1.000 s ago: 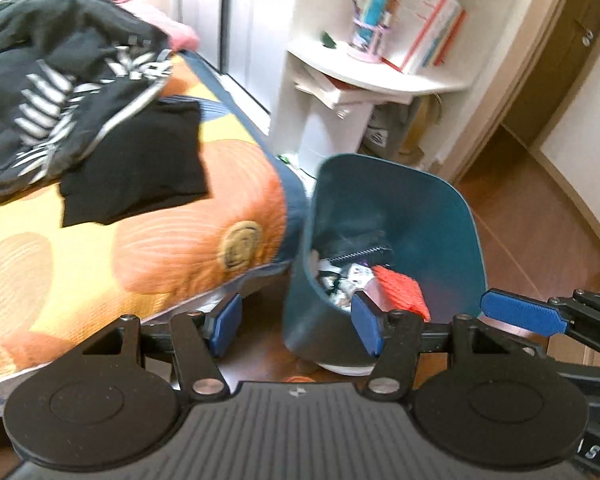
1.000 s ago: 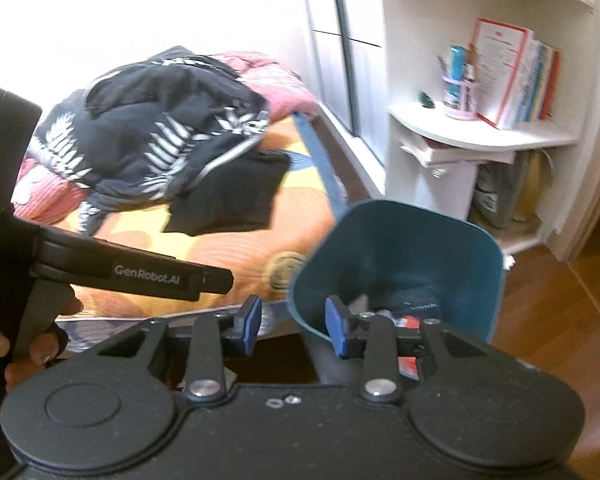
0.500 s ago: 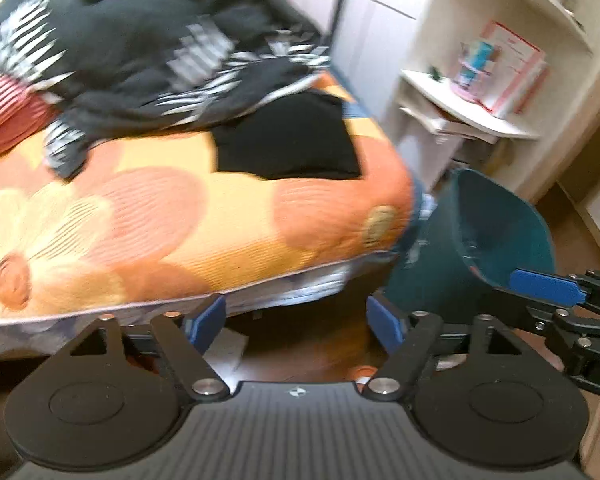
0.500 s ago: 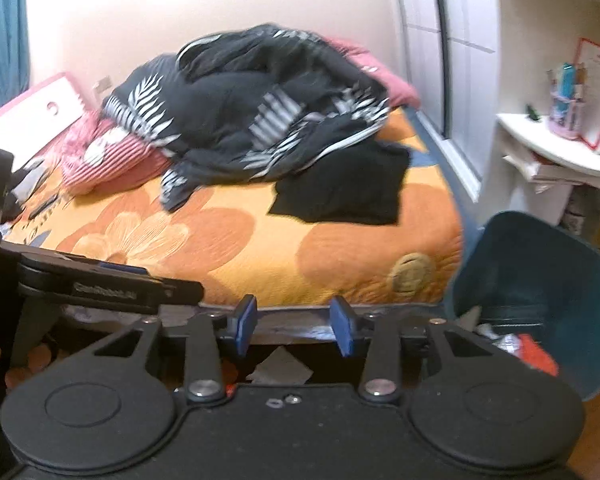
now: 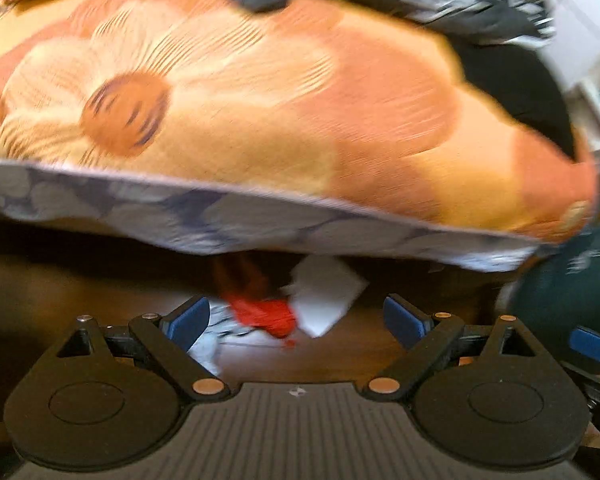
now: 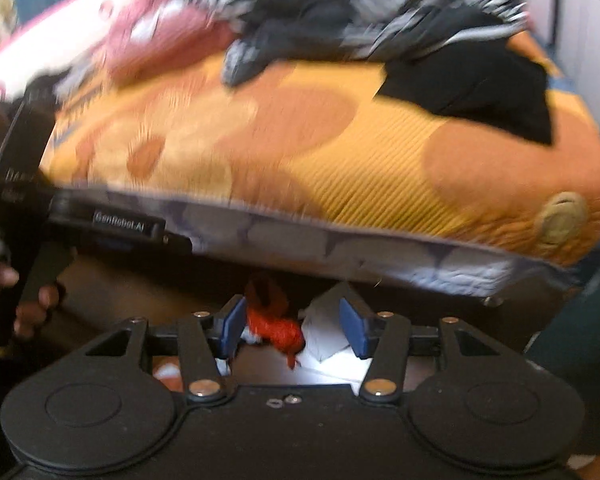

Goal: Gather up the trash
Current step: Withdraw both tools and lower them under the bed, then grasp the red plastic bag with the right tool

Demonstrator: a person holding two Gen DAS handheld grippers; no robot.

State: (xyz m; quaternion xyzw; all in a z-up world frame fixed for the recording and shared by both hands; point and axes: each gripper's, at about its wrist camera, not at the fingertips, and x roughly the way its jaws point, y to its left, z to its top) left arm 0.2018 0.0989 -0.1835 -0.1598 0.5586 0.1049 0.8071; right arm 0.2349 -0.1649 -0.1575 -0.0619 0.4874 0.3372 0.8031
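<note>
Item: bedspread (image 5: 284, 120), ribbed weave, orange and yellow with large flower print; a pale grey-blue quilted border (image 5: 228, 220) hangs over the bed's edge. Blurred in both views.

Item: black garments (image 6: 380, 20), soft and heaped at the far side of the bed, some with a white leaf pattern; one plain black piece (image 6: 480, 88) lies flat nearer the corner.

Item: trash on the wooden floor (image 5: 360, 352), just under the bed's edge. A red knitted or mesh-like wad (image 5: 266, 316), crumpled; touching it on the right, a white sheet of paper (image 5: 324, 296), flat with a bent corner; on the left, a pale printed scrap (image 5: 212, 336), partly hidden by a finger.

Item: dark teal bin (image 5: 572, 280), smooth plastic, rounded wall, at the right by the bed's corner.

Item: left gripper (image 5: 296, 320), black frame with blue pads, pointing steeply down at the floor; jaws opening, wide apart, nothing pressed between them; the trash lies beyond the fingertips.

Item: right gripper (image 6: 292, 326), same build, tilted down; jaws opening, pads clear of the red wad seen between them.

Item: a person's hand (image 6: 32, 300) on the left gripper's handle, seen at the left of the right wrist view.
</note>
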